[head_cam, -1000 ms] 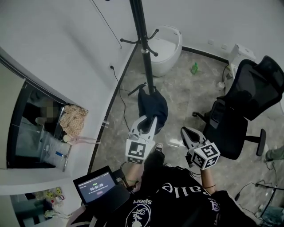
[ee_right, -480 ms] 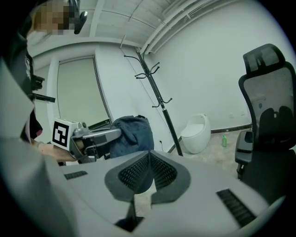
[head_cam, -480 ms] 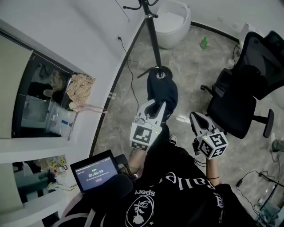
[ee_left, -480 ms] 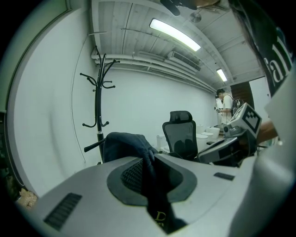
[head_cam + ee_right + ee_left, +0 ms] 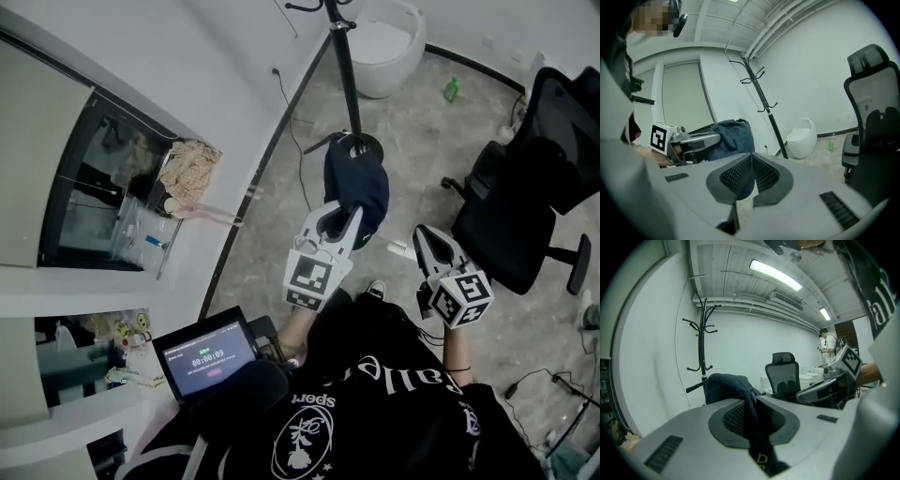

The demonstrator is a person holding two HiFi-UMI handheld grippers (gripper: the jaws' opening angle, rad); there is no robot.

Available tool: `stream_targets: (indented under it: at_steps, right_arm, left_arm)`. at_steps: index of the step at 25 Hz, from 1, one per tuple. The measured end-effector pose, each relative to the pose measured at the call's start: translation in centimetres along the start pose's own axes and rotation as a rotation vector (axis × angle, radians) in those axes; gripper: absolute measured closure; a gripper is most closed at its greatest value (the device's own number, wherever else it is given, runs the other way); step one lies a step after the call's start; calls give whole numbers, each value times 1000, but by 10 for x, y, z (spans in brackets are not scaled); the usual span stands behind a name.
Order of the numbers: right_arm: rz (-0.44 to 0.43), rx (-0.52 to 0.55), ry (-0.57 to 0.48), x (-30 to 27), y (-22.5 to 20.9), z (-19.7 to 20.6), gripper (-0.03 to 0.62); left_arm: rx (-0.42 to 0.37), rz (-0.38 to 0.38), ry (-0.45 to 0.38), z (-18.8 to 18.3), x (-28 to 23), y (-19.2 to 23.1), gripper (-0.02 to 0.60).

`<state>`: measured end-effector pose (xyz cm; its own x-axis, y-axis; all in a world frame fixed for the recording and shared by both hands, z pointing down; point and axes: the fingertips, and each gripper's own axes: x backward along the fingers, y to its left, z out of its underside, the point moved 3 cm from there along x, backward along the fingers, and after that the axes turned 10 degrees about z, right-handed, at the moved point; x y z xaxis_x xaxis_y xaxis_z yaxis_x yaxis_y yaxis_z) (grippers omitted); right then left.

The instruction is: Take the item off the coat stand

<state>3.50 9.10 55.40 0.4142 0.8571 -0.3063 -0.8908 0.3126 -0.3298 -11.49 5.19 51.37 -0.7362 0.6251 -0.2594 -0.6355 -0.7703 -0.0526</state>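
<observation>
Left hand-held gripper (image 5: 338,216) has its 2 jaws clamped on a dark strip of the navy blue fabric item (image 5: 357,184), which runs back between the pads and carries a gold letter. Its bulk bunches just beyond the jaw tips, hanging clear of the tall black metal coat stand (image 5: 342,58) and above the grey marbled floor (image 5: 422,141) near the stand's foot. Seen from the head view, its long axis runs from the jaws away toward the stand. Right hand-held gripper (image 5: 424,232), beside it, is closed on nothing.
</observation>
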Motion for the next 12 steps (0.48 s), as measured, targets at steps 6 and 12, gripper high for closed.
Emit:
stream_targets:
  at_steps: [6,12]
  right_arm:
    - [11,-19,-14,-10,9,1,577]
    - [9,-19,-4,-22,44,9,576]
  left_arm:
    - [-3,18,-1,5,12,8,540]
    - [-2,20,-4,10,42,28,540]
